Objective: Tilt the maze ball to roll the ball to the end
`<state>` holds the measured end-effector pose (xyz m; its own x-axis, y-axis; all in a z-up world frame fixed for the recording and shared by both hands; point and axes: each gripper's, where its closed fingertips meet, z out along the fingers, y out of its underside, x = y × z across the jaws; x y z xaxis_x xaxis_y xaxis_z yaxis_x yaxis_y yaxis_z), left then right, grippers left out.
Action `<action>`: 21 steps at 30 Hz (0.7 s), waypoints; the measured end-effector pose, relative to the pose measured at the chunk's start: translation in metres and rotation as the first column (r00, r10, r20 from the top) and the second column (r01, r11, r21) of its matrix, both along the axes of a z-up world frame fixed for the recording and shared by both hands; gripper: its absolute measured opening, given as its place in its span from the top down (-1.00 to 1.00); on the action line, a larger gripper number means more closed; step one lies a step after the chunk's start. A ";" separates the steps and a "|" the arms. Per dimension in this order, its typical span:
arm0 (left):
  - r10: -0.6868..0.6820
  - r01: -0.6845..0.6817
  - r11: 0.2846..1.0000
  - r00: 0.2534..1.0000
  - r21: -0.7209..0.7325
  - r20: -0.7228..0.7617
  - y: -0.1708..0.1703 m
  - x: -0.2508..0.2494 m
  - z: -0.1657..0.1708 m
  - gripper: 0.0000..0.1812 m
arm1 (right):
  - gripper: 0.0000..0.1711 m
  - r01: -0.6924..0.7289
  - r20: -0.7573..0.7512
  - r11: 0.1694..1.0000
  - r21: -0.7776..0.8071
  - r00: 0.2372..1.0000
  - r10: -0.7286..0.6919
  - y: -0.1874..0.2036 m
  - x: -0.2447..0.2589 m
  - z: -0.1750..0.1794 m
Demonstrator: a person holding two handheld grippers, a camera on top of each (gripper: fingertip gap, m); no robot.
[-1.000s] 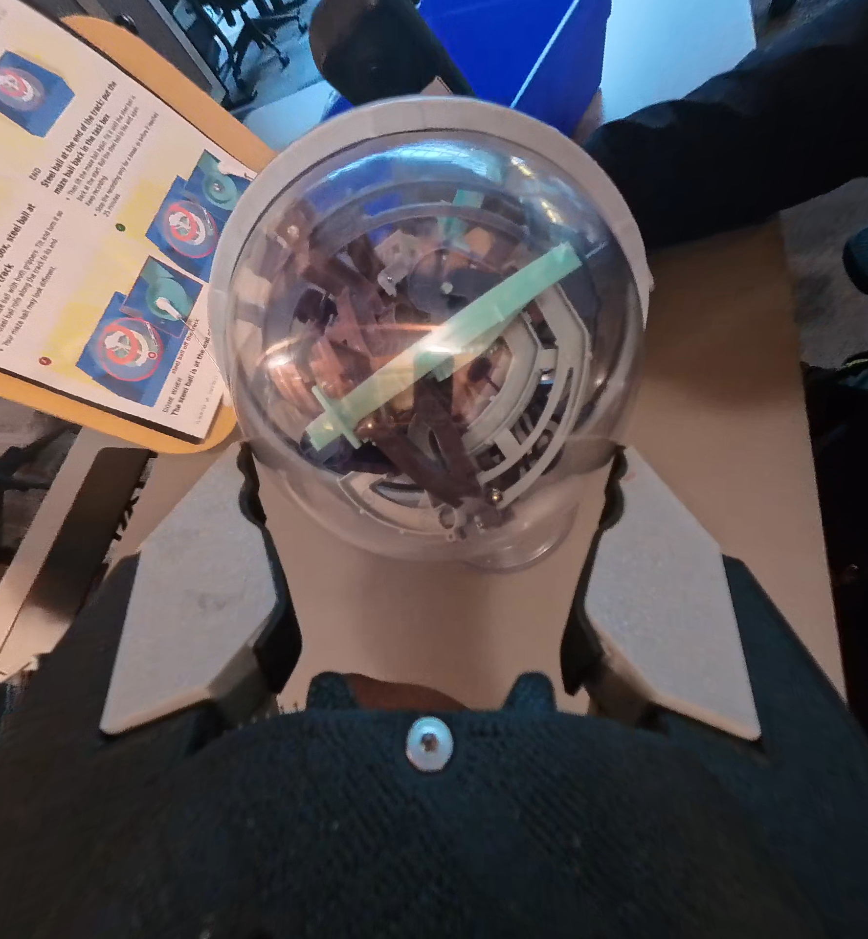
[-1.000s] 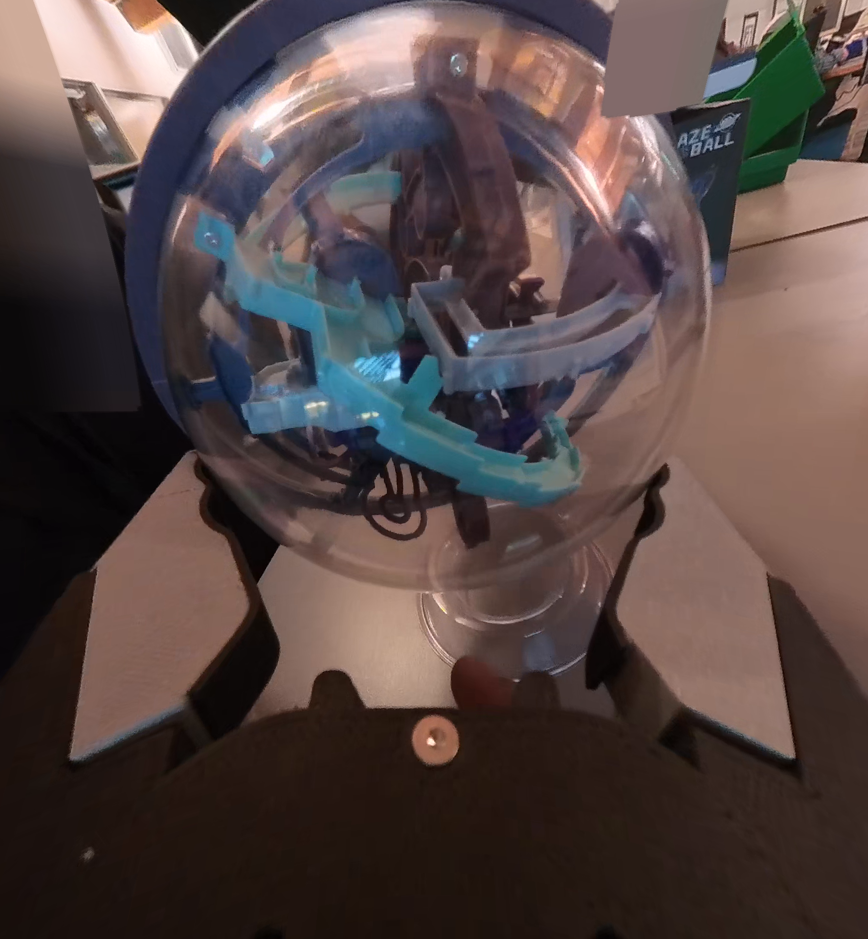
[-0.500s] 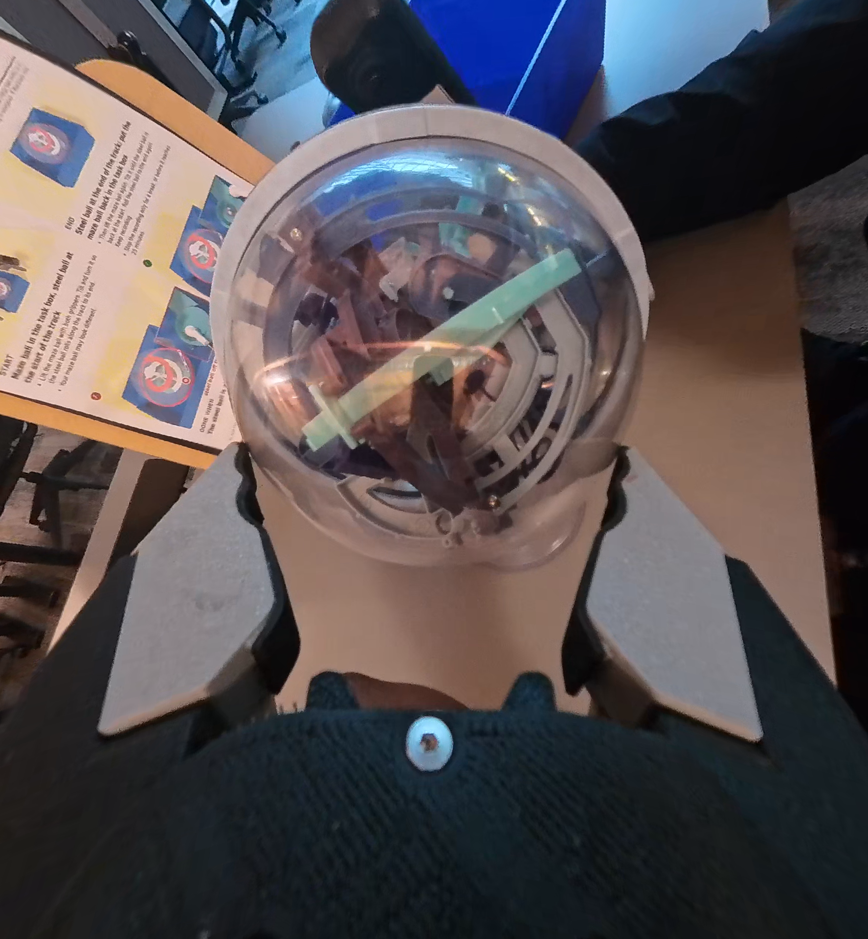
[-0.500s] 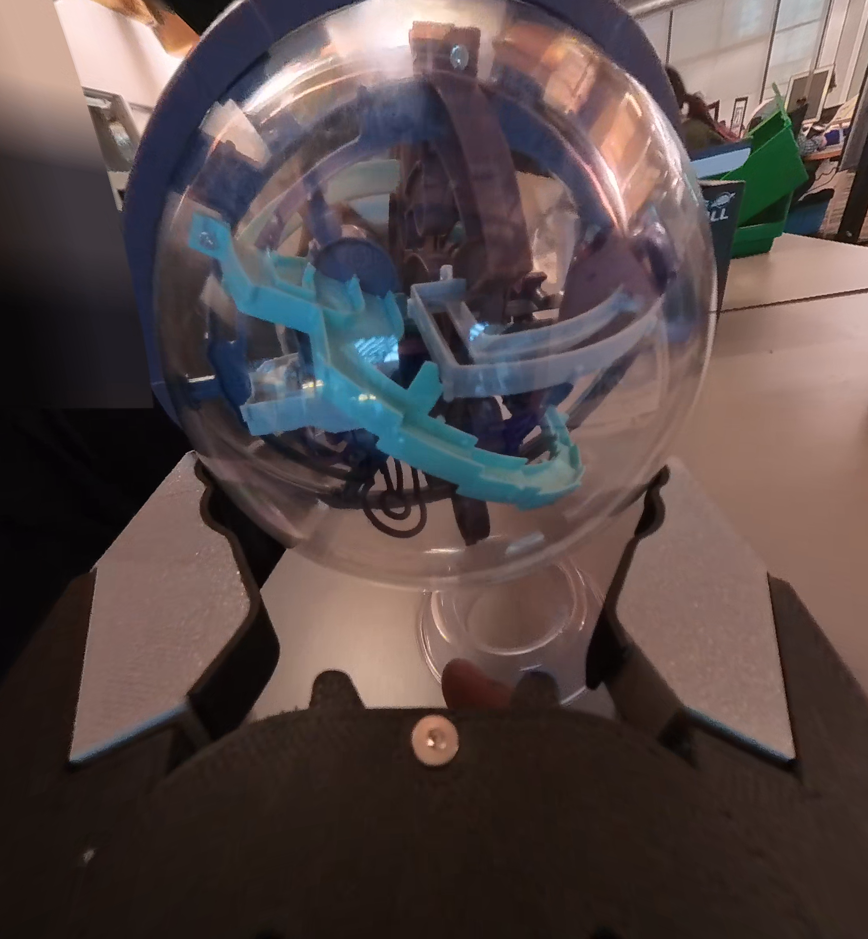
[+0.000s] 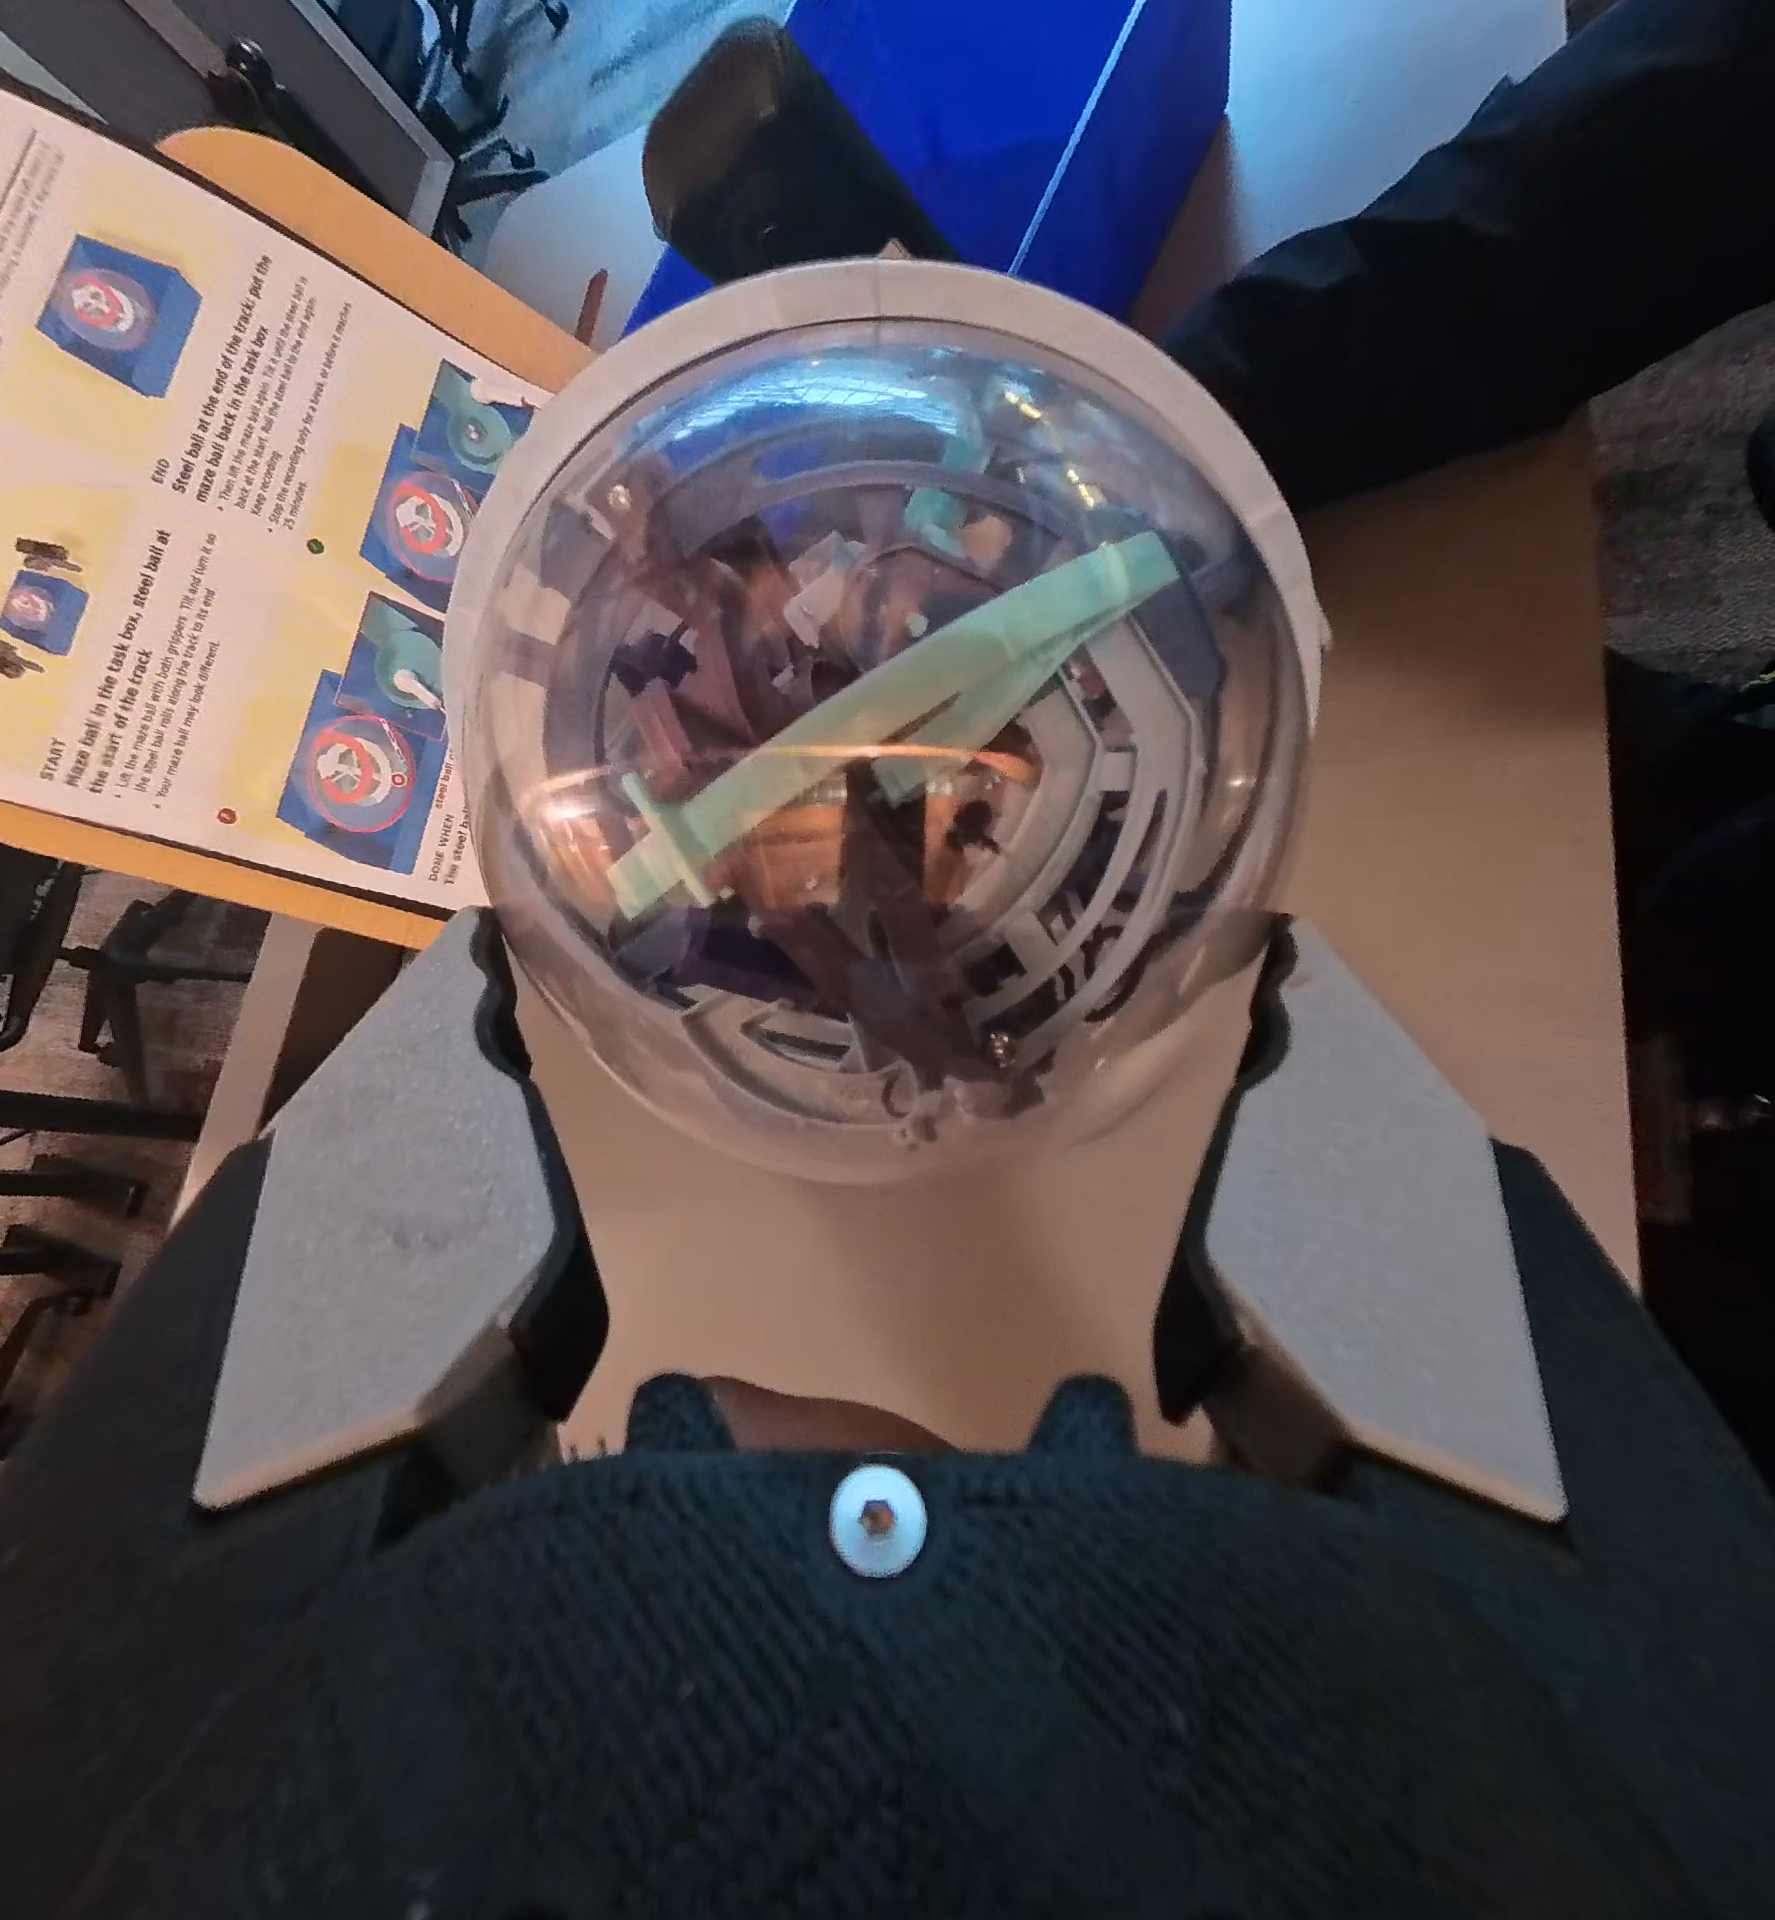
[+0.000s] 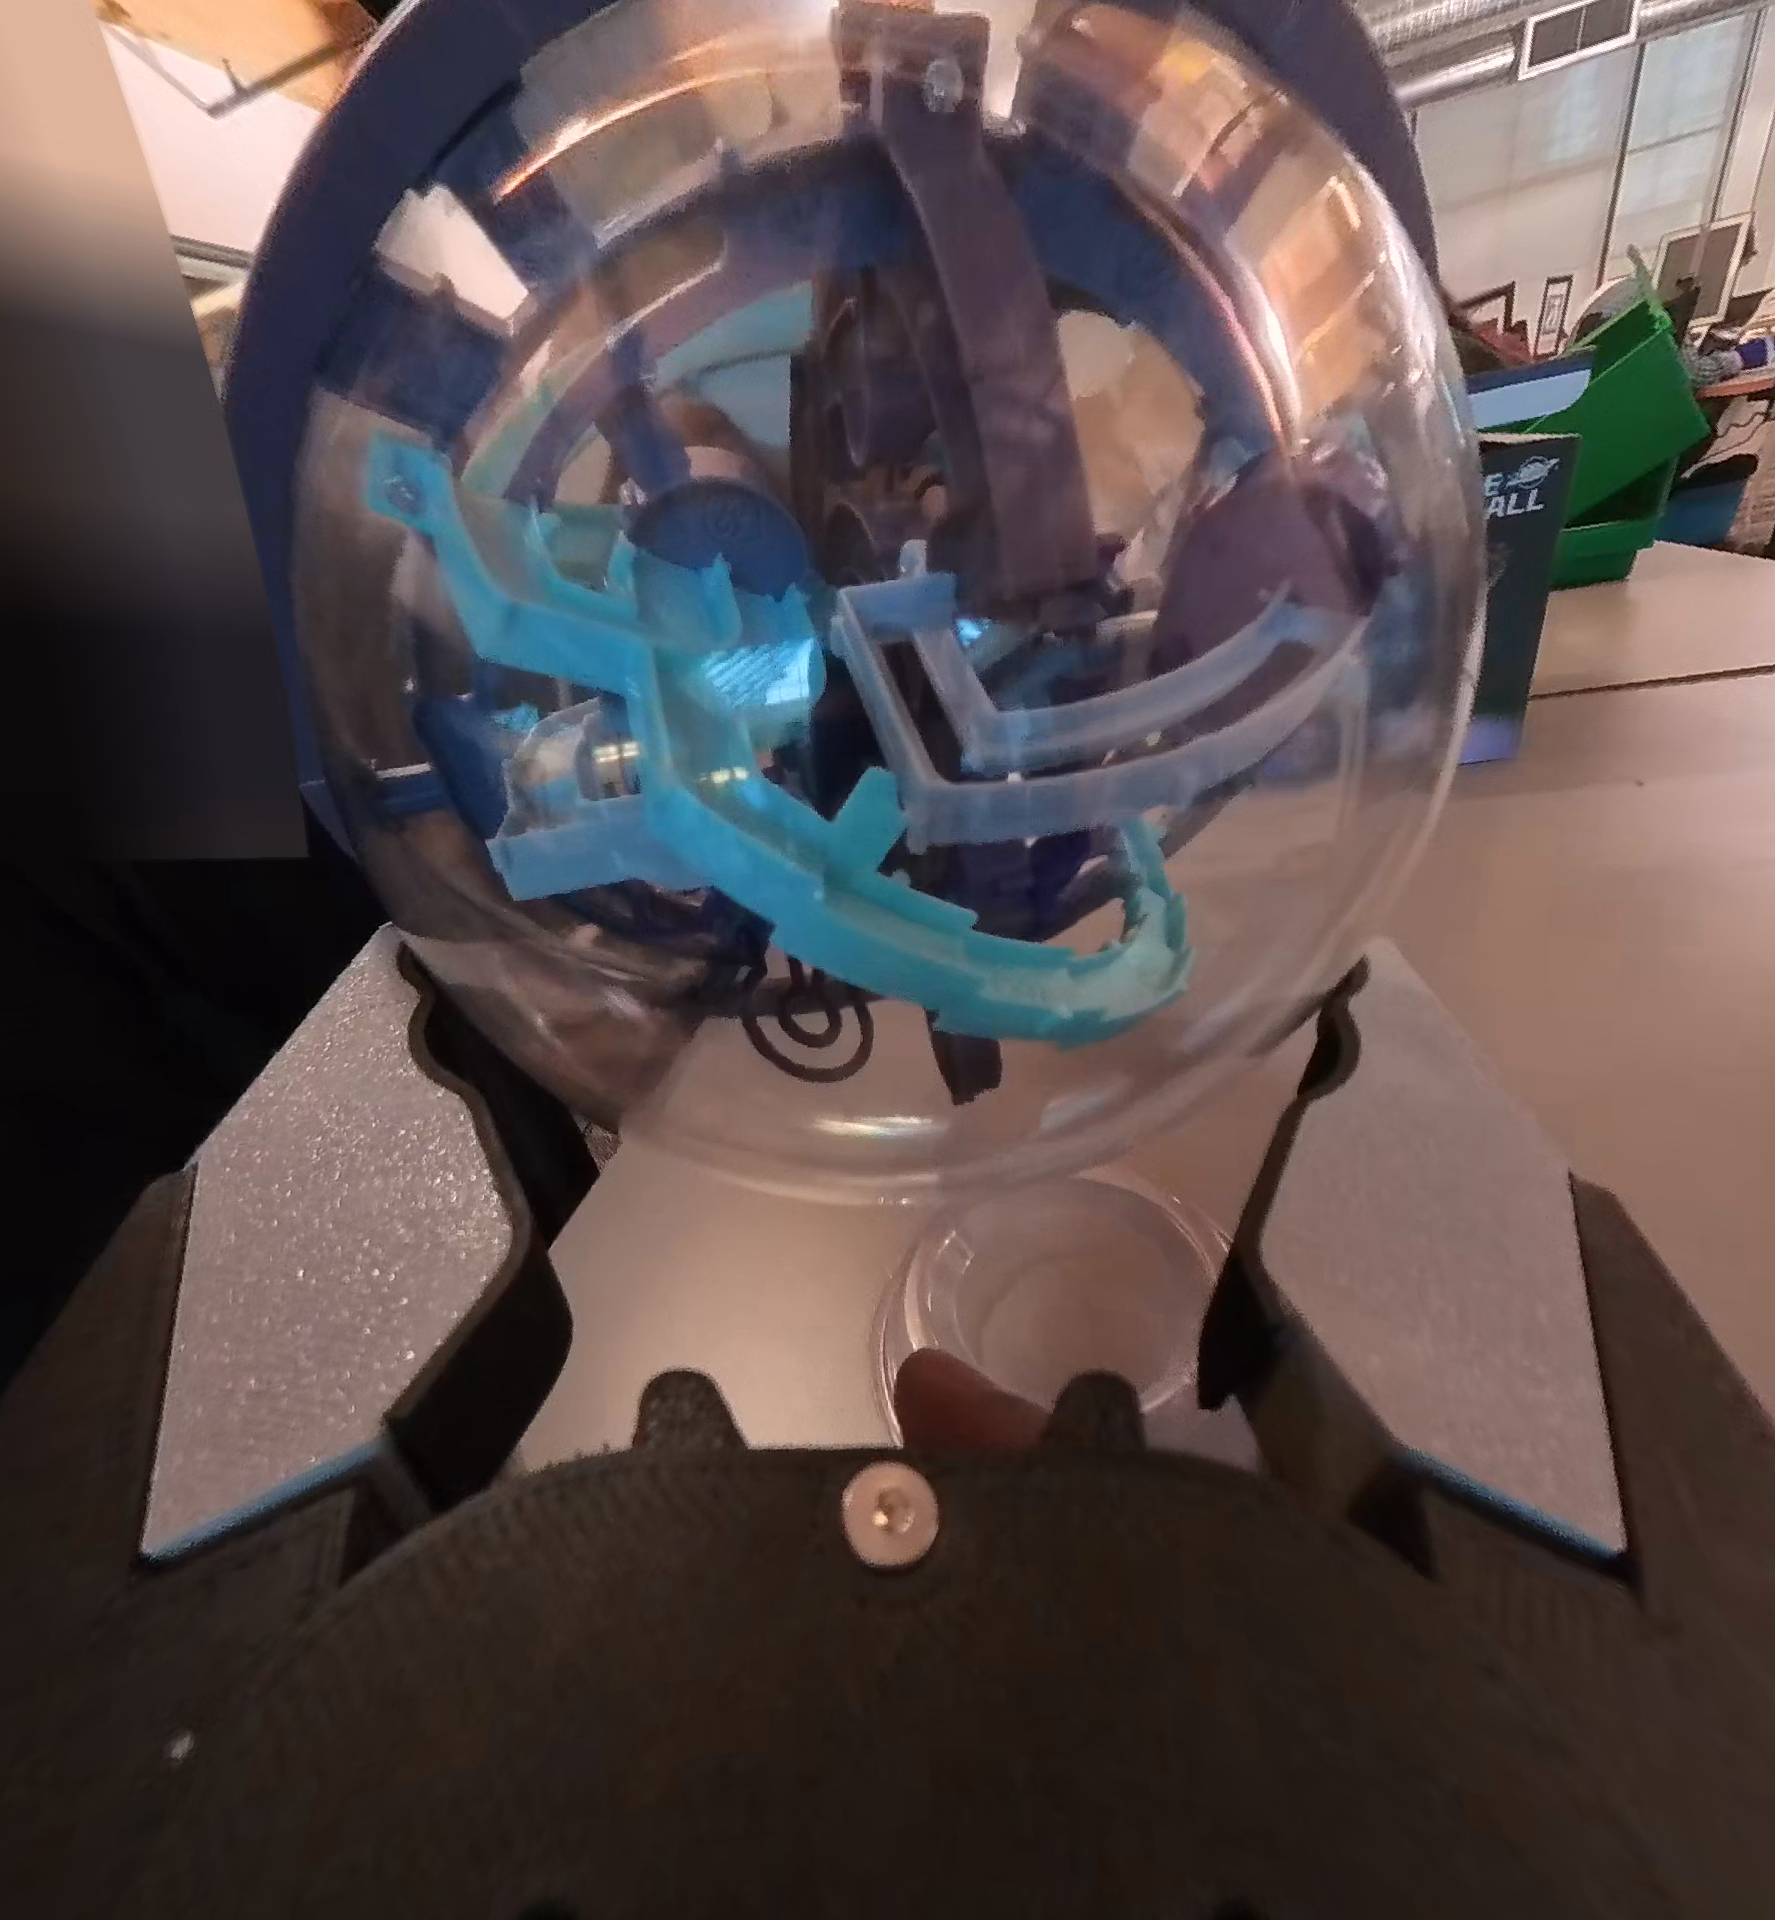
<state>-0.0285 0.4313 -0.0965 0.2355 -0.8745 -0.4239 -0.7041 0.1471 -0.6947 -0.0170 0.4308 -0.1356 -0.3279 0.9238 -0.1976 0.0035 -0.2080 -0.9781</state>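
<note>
The maze ball (image 5: pixel 883 727) is a clear sphere with a grey rim and pale green, brown and grey tracks inside. Both grippers hold it above the table. My left gripper (image 5: pixel 883 977) is shut on its lower sides. In the right wrist view the maze ball (image 6: pixel 966 623) shows a dark blue rim and light blue tracks. My right gripper (image 6: pixel 878 1013) is shut on it from the other side. A small shiny ball (image 6: pixel 610 774) seems to sit on the light blue track at the left. The other gripper is hidden behind the sphere in each view.
The ball's clear round stand (image 6: pixel 1049 1309) sits on the table under the sphere. An instruction sheet (image 5: pixel 187 520) lies on a wooden board at the left. A blue box (image 5: pixel 966 135) and a dark sleeve (image 5: pixel 1485 208) are beyond. A dark box (image 6: pixel 1506 582) and green bins (image 6: pixel 1631 416) stand at the right.
The maze ball has risen off its clear stand and tipped slightly. The shiny ball now shows on the light blue track. Both grippers keep their hold.
</note>
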 end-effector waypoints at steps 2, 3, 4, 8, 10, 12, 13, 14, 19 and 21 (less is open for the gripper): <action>-0.002 0.002 1.000 1.000 0.002 -0.003 -0.001 0.001 0.002 -0.51 | -0.84 -0.008 -0.008 1.000 0.002 1.000 0.008 -0.001 -0.001 0.001; -0.003 0.003 1.000 1.000 0.002 -0.006 -0.002 0.001 0.003 -0.52 | -0.84 -0.012 -0.011 1.000 0.003 1.000 0.012 -0.002 -0.001 0.001; -0.002 0.002 1.000 1.000 0.001 -0.009 -0.002 0.001 0.004 -0.52 | -0.84 -0.014 -0.014 1.000 0.003 1.000 0.014 -0.002 -0.001 0.002; 0.005 -0.005 1.000 1.000 0.004 -0.016 -0.001 0.001 0.005 -0.53 | -0.84 -0.008 -0.016 1.000 0.006 1.000 0.008 -0.001 -0.002 0.004; 0.010 -0.010 1.000 1.000 0.002 -0.018 -0.001 0.001 0.005 -0.53 | -0.84 -0.007 -0.013 1.000 0.004 1.000 0.007 -0.001 -0.002 0.004; 0.010 -0.010 1.000 1.000 0.003 -0.018 -0.001 0.001 0.004 -0.53 | -0.84 -0.006 -0.008 1.000 0.006 1.000 0.006 -0.001 -0.002 0.003; 0.010 -0.010 1.000 1.000 0.002 -0.019 -0.001 0.001 0.004 -0.53 | -0.84 -0.006 -0.006 1.000 0.007 1.000 0.006 -0.001 -0.002 0.002; 0.011 -0.011 1.000 1.000 0.002 -0.021 -0.001 0.001 0.004 -0.53 | -0.84 -0.007 -0.006 1.000 0.006 1.000 0.007 -0.001 -0.002 0.002; 0.011 -0.010 1.000 0.999 0.012 -0.035 -0.001 0.001 0.007 -0.54 | -0.84 -0.016 -0.007 1.000 0.022 1.000 0.016 -0.002 -0.004 0.003; 0.016 -0.015 1.000 0.999 0.019 -0.039 0.000 0.000 0.009 -0.54 | -0.84 -0.014 -0.012 1.000 0.027 1.000 0.014 -0.001 -0.005 0.005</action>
